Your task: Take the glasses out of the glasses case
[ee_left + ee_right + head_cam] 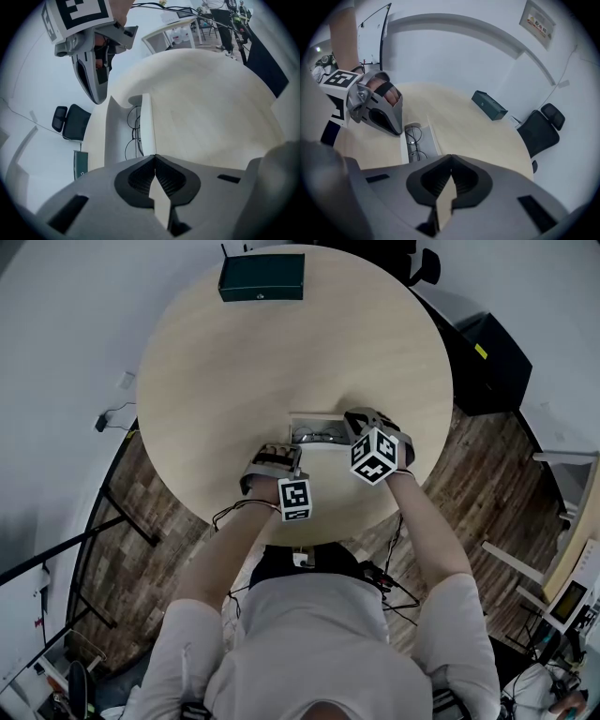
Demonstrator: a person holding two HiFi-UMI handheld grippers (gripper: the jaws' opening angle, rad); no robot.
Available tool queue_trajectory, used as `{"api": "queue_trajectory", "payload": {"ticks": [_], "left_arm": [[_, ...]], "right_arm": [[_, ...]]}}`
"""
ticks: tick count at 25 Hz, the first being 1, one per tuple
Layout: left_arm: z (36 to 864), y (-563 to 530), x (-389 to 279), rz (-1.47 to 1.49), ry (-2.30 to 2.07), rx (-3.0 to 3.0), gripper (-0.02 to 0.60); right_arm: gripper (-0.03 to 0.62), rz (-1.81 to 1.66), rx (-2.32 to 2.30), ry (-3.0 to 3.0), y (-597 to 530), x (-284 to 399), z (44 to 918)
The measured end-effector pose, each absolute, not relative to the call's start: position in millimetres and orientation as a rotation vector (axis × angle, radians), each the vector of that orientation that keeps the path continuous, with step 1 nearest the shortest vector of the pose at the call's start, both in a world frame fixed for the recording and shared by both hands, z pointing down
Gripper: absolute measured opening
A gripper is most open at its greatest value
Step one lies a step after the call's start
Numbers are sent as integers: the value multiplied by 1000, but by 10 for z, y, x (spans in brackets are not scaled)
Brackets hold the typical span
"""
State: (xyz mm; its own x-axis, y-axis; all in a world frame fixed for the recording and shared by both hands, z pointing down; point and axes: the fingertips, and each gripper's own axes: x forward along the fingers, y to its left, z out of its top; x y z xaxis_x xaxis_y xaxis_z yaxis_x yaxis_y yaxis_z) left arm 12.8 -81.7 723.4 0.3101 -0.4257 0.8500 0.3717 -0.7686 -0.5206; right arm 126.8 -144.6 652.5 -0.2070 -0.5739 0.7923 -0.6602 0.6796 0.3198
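Plainly, held the right hand-held gripper shut and empty at the right end of the open case, the left hand-held gripper shut and empty just beside its other end; saw the glasses lying inside, on the round table.

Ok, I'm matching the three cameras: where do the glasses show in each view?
Head view: glasses just above and right of centre.
Left gripper view: glasses just left of centre.
Right gripper view: glasses left of and below centre.
Shared landmark: dark green box, visible in all three.
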Motion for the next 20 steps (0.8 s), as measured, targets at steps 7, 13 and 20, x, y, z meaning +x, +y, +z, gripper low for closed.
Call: {"api": "queue_trajectory", "payload": {"ticks": [7,13,20], "left_arm": [[7229,-827,119,-1482,62,-1916,9],[7204,-811,110,-1474,56,-1918,9],[7018,-807,138,-1450,72,-1909,9]], "right_arm": [[12,94,1013,-1899,-1365,1218,6446],[12,55,1057,-1901,-1285,1225,6341],[12,-57,1008,-1870,-1150,1167,6230]]}}
